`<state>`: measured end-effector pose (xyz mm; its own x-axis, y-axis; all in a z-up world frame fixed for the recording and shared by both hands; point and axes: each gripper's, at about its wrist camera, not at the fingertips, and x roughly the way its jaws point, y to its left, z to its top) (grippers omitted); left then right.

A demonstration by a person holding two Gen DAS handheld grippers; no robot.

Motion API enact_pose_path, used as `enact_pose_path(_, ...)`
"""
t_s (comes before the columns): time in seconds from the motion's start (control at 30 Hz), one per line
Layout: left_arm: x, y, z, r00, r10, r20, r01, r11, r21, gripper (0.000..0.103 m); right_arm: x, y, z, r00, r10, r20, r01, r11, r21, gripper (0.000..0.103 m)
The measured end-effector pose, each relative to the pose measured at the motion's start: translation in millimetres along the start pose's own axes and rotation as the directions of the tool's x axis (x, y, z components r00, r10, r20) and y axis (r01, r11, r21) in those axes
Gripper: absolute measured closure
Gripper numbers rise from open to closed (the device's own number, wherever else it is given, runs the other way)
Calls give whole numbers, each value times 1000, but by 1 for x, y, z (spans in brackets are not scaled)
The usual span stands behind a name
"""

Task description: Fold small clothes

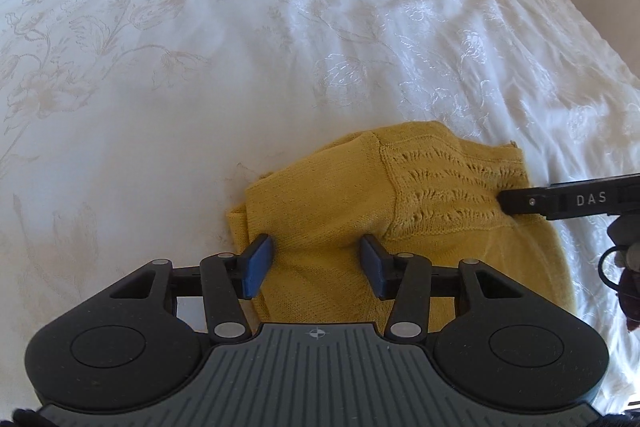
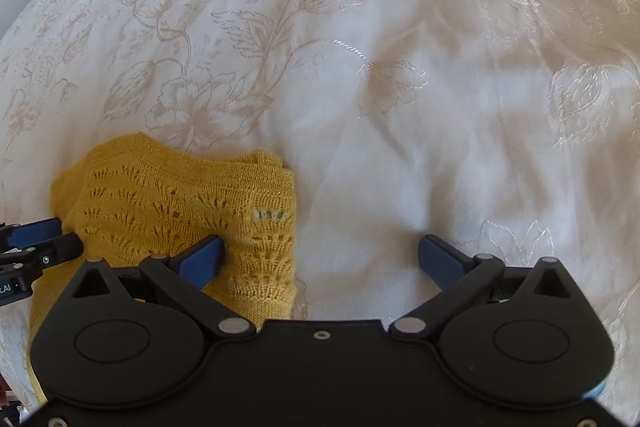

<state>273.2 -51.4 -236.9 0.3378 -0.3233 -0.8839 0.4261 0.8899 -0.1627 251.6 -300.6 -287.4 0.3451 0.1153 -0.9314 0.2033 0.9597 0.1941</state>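
Step in hand: while the yellow knit garment (image 1: 400,223) lies in a compact bundle on the white embroidered bedspread (image 1: 240,67), both grippers hang just above it with nothing held, which I read as a release after a fold or the start of a fresh grip
Garment: mustard knit with an openwork lace panel (image 2: 188,211); it looks already doubled over, with layered edges showing at its left side in the left wrist view
Left gripper (image 1: 316,263): blue pads part-way apart, plain knit lying between them, no pad pressing the cloth as far as I can see
Right gripper (image 2: 320,259): jaws spread wide; its left pad (image 2: 202,259) sits over the lace edge, its right pad (image 2: 438,261) over bare bedspread, so the garment's right edge lies between them, ungripped
Progress, as a judgement: the bundle is small but lumpy and not squared, so the fold seems unfinished or in want of tidying
Next move calls for: picking an edge to work, lowering the pads onto a single layer or the whole stack on purpose, closing firmly, then carrying it over evenly
Risk: loose lace knit may snag on a pad, and a soft bedspread could be pinched along with the cloth
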Motion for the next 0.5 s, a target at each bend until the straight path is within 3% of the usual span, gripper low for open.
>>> enact_pose_path(0.17, 2, 2, 1, 999, -40, -2, 40, 999, 17, 48, -6, 2, 2, 1000, -20, 8, 20, 999, 25, 0)
enact_pose_path(0.23, -2, 4, 3, 997, -82, -11, 83, 996, 22, 37, -16, 2, 0, 999, -26, 32, 25, 999, 36, 0)
enact_pose_path(0.27, -5, 4, 3, 995, -102, -14, 102, 995, 22, 23, -25, 3, -2, 998, -27, 56, 25, 999, 44, 0)
enact_pose_path(0.3, -10, 4, 1, 995, -104, -11, 104, 994, 22, 18, -33, 4, -6, 997, -24, 78, 20, 998, 52, 0)
enact_pose_path(0.4, -21, 2, -11, 993, -119, -11, 119, 992, 34, 18, -50, 7, -20, 994, -16, 106, 9, 998, 68, 0)
enact_pose_path(0.5, -25, -3, -31, 993, -114, -42, 117, 990, 75, 18, -53, 10, -39, 997, -27, 70, 22, 997, 74, 0)
